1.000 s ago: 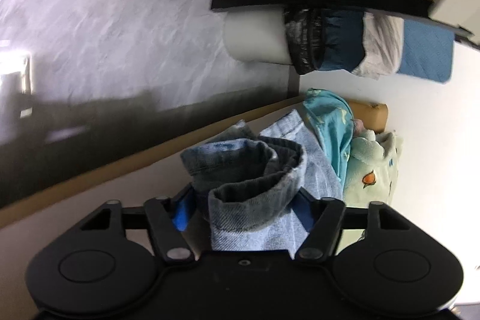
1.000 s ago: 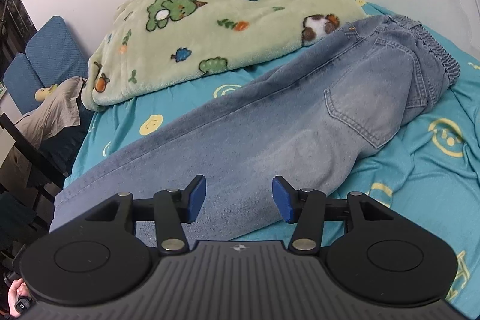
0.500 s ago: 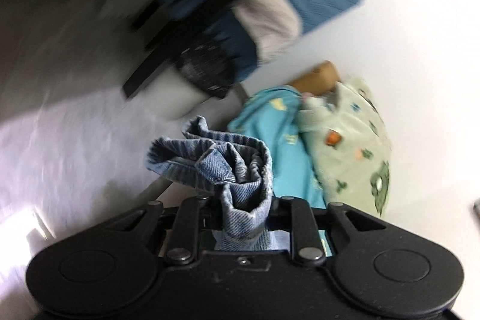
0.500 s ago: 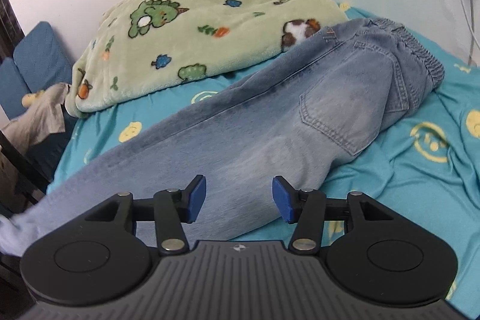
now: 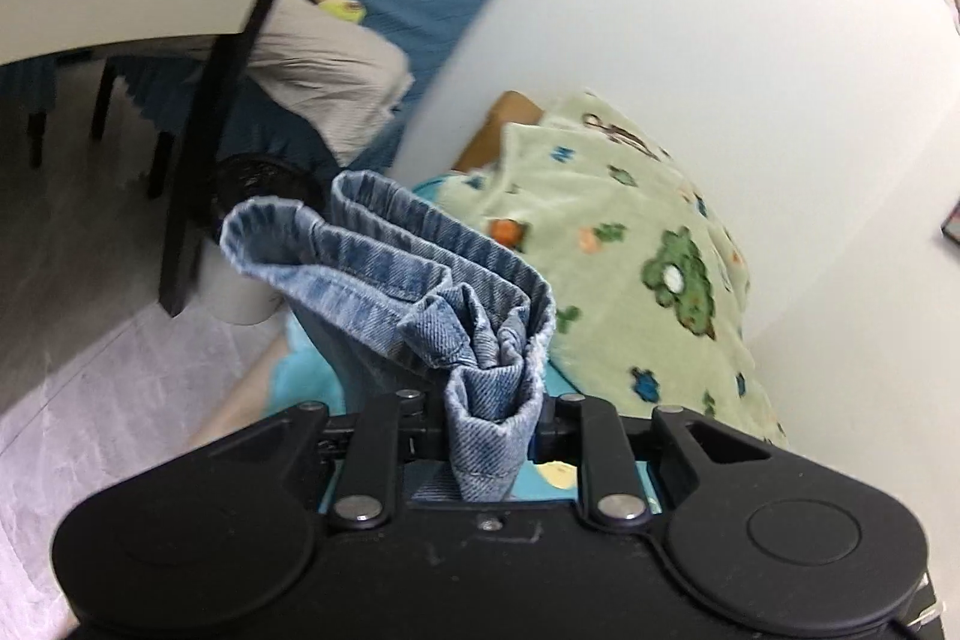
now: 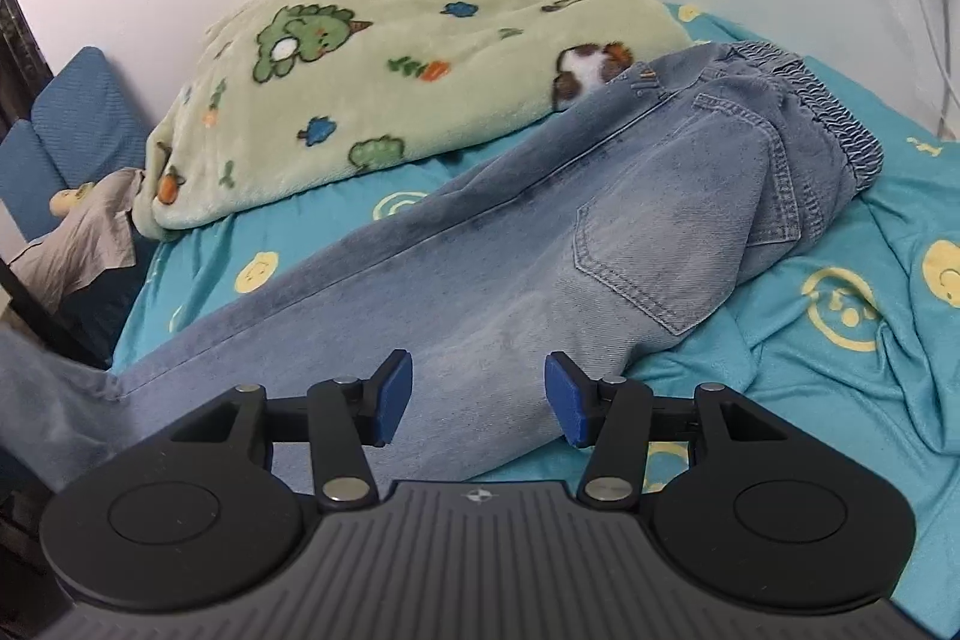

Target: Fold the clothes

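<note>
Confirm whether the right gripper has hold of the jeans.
No: the right gripper has open jaws hovering over the faded blue denim jeans, gripping nothing.

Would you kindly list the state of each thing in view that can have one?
Jeans: spread along the bed, waistband bunched at the far end.
Hem end of the jeans: lifted and crumpled.
Left claw: shut on the hem end of the jeans.
Right claw: open, empty, over the jeans.
Green blanket: heaped beside the jeans.
Bedsheet: wrinkled.
</note>
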Demonstrator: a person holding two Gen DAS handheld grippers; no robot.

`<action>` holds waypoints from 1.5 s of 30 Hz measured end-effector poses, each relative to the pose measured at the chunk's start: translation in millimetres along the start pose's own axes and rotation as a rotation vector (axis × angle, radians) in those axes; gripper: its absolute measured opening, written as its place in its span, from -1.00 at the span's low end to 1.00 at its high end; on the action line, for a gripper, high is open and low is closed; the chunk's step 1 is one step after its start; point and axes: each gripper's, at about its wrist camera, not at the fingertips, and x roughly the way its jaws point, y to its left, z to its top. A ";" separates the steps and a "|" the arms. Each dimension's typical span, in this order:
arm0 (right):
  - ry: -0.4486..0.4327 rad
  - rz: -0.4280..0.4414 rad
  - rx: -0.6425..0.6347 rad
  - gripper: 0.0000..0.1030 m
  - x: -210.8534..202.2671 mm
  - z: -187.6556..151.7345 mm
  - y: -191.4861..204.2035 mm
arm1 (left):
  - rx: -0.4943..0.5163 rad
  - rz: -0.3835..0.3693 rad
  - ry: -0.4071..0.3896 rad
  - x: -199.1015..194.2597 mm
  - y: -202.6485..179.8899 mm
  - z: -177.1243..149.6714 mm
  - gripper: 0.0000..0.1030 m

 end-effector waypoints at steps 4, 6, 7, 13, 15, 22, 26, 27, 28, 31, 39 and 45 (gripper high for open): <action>-0.013 0.031 0.017 0.01 -9.1 4.3 -7.4 | 0.069 -0.015 0.017 4.3 -48.2 -21.7 -0.66; -0.024 0.041 0.032 0.01 -13.3 7.9 -12.1 | 0.090 -0.021 0.025 9.4 -68.6 -33.6 -0.66; -0.033 0.046 0.045 0.01 -15.9 10.5 -15.9 | 0.101 -0.025 0.028 11.6 -76.5 -40.0 -0.66; -0.080 0.054 0.107 0.02 -29.1 23.7 -39.2 | 0.158 -0.040 0.074 40.6 -119.9 -90.8 -0.67; -0.086 0.067 0.140 0.03 -30.0 26.7 -47.6 | 0.178 -0.046 0.092 52.1 -132.6 -108.7 -0.67; -0.073 0.069 0.202 0.03 -20.5 31.3 -67.0 | 0.292 -0.061 0.195 91.6 -171.3 -188.5 -0.67; -0.080 0.077 0.215 0.04 -22.0 35.3 -74.9 | 0.369 -0.033 0.225 111.5 -184.3 -228.0 -0.66; -0.082 0.078 0.212 0.04 -22.5 36.0 -76.1 | 0.396 -0.021 0.227 114.5 -185.3 -238.1 -0.66; -0.081 0.081 0.211 0.05 -22.6 36.7 -77.5 | 0.425 -0.009 0.233 117.9 -185.3 -248.1 -0.66; -0.078 0.087 0.214 0.05 -20.9 37.4 -81.4 | 0.487 0.009 0.253 127.4 -181.7 -273.7 -0.64; -0.048 0.090 0.204 0.07 -11.9 35.7 -85.2 | 0.617 -0.045 0.266 121.2 -185.0 -296.0 -0.23; -0.028 0.114 0.195 0.07 -5.1 32.3 -84.0 | 0.613 -0.088 0.315 89.6 -170.1 -279.5 0.06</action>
